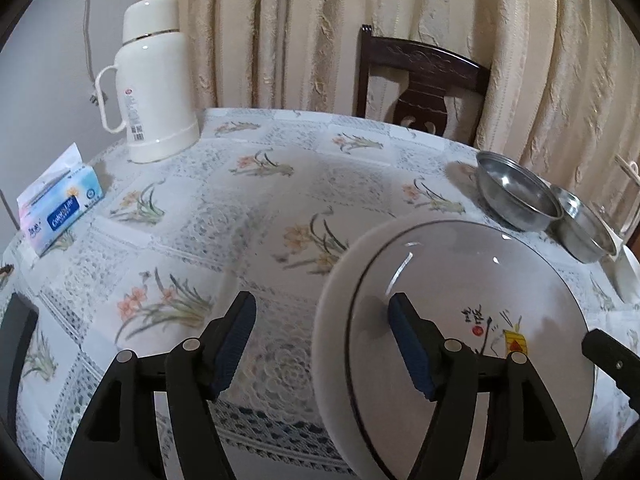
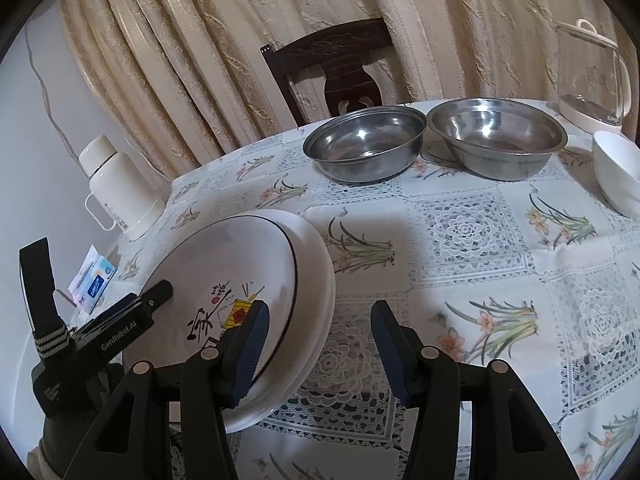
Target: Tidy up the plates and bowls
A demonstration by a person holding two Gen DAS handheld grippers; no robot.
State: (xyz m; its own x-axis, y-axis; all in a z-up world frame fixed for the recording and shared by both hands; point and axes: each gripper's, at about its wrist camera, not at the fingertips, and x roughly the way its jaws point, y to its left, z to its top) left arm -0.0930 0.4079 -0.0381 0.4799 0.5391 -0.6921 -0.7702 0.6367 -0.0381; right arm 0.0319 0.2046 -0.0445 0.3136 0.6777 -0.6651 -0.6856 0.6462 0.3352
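The plates (image 2: 240, 280) sit stacked near the lower left of the right wrist view, on the flowered counter (image 2: 460, 240). At least two rims show, one under the other, so the plate part of the tidying looks largely done. The top plate carries a dark ring and a small painted design near its near edge.

The two steel bowls (image 2: 364, 148) stand apart, side by side and rims almost touching, in the upper middle of that view. A white bowl (image 2: 616, 172) waits at the right edge, just beside a glass kettle (image 2: 592, 76). I would guess the bowls are next, nested one inside the other, since they are still spread out.

The left claw (image 1: 322, 328) is spread wide in the lower middle of its own view. Its right finger hangs over the top plate (image 1: 460, 280), its left finger over bare cloth. I cannot tell whether the pad touches the plate; it pinches nothing.

The right claw (image 2: 320, 332) is also spread and empty. Its left finger overlaps the stack's near rim in the picture, while its right finger is over the lace cloth.

A white flask (image 1: 156, 80) and a tissue pack (image 1: 60, 208) stay well apart at the left of the left wrist view, clear of the work.
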